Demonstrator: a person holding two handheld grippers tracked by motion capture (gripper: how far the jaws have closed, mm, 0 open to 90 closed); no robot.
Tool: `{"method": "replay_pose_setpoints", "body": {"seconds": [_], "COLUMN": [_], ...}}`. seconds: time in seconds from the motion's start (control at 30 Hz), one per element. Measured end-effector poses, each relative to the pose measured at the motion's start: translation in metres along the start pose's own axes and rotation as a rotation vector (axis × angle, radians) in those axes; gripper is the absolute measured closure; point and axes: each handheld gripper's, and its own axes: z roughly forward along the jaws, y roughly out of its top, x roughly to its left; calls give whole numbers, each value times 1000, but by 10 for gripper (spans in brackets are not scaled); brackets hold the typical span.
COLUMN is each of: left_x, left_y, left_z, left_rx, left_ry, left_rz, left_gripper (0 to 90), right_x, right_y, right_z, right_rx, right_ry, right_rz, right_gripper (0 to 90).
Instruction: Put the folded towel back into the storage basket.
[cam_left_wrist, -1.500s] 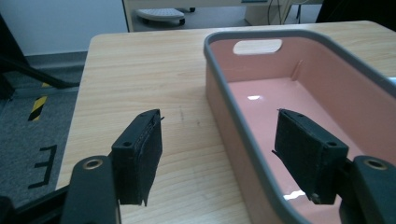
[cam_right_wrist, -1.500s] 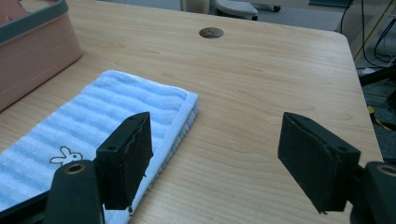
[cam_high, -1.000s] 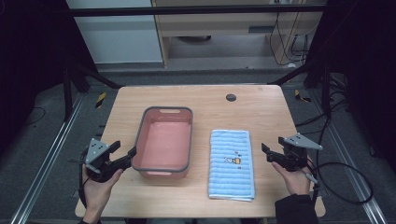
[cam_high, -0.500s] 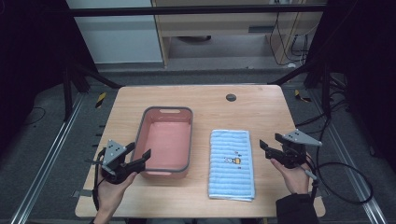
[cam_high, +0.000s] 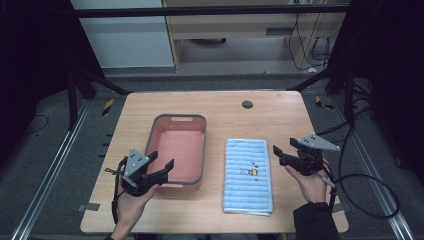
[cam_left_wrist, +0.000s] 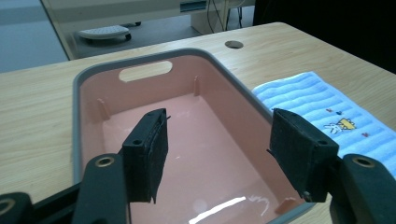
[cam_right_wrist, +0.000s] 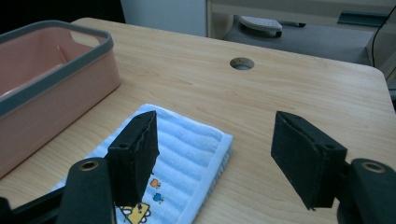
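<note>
One pink tub (cam_high: 179, 149) and one blue striped towel (cam_high: 248, 175) lie side by side on the table (cam_high: 270, 115), flanked by the empty, wide-open left gripper (cam_high: 161, 164) and right gripper (cam_high: 278, 152).

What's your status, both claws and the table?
Left claw open, over the pink basin's near end. Right claw open, beside the folded blue towel. Basin empty, towel flat, nothing between them.

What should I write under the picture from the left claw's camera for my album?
An open claw hangs over an empty pink tub, with a blue striped towel beside it on the wooden table.
</note>
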Motion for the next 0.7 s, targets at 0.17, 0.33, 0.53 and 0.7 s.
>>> {"method": "replay_pose_setpoints", "body": {"seconds": [0.17, 0.33, 0.53, 0.7], "left_x": [-11, -24, -36, -48], "left_y": [4, 6, 6, 5], "left_z": [4, 10, 17, 25], "left_rx": [-5, -3, 7, 20], "left_ry": [-14, -38, -58, -83], "left_rz": [13, 32, 51, 72], "left_gripper": [378, 382, 384, 384], "right_x": [1, 2, 2, 3], "right_y": [4, 7, 10, 13], "right_z": [0, 0, 2, 4], "right_rx": [-8, -7, -17, -29], "right_ry": [4, -1, 0, 0], "right_rz": [5, 5, 14, 22], "right_gripper": [322, 337, 338, 339]}}
